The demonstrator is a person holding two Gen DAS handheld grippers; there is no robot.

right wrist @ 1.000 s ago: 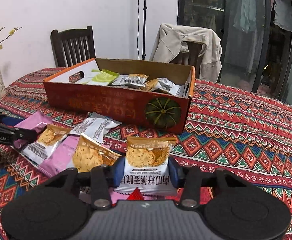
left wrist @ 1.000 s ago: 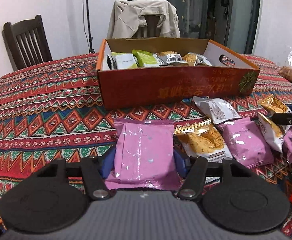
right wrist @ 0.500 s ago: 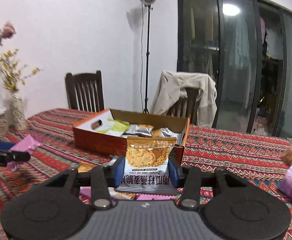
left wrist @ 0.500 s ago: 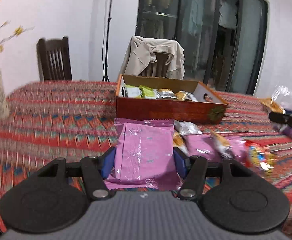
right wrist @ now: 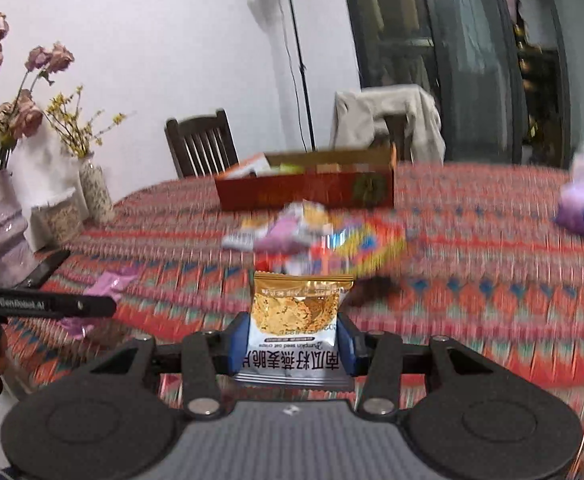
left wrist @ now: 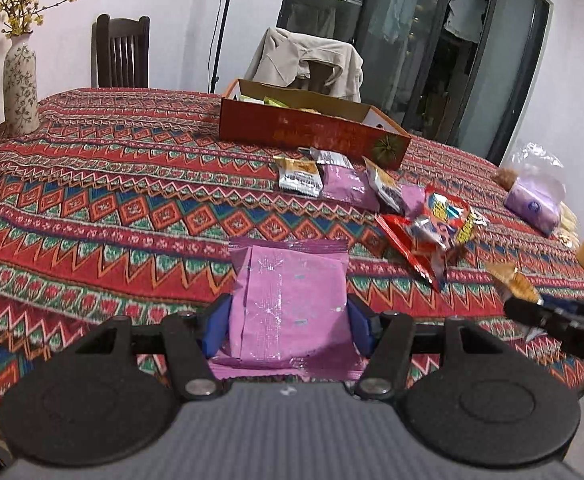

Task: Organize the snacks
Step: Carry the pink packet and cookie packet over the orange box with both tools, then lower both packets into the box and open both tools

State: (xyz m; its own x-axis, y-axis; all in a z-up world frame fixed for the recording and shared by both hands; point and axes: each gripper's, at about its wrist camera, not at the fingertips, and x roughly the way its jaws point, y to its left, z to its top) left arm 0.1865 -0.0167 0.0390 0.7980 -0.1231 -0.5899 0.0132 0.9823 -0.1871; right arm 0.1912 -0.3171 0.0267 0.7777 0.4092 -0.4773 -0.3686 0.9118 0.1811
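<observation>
- Left wrist view, from the left: a patterned vase [left wrist: 20, 84] with yellow sprigs stands at the far edge of the bench [left wrist: 112, 200], which is covered by a red zigzag cloth.
- At centre, the left gripper [left wrist: 288, 320] is clamped on a pink snack packet [left wrist: 290, 300], held above the cloth.
- Farther back sits the orange cardboard box [left wrist: 311, 130] with packets inside; loose snacks [left wrist: 371, 188] lie on the cloth in front of it.
- At the right edge the right gripper [left wrist: 555, 312] shows, side on.
- Right wrist view: the left gripper [right wrist: 44, 304] is at the left edge; at centre the right gripper [right wrist: 293, 344] is clamped on a gold-and-white snack packet [right wrist: 297, 320], raised off the cloth. The background is blurred.
</observation>
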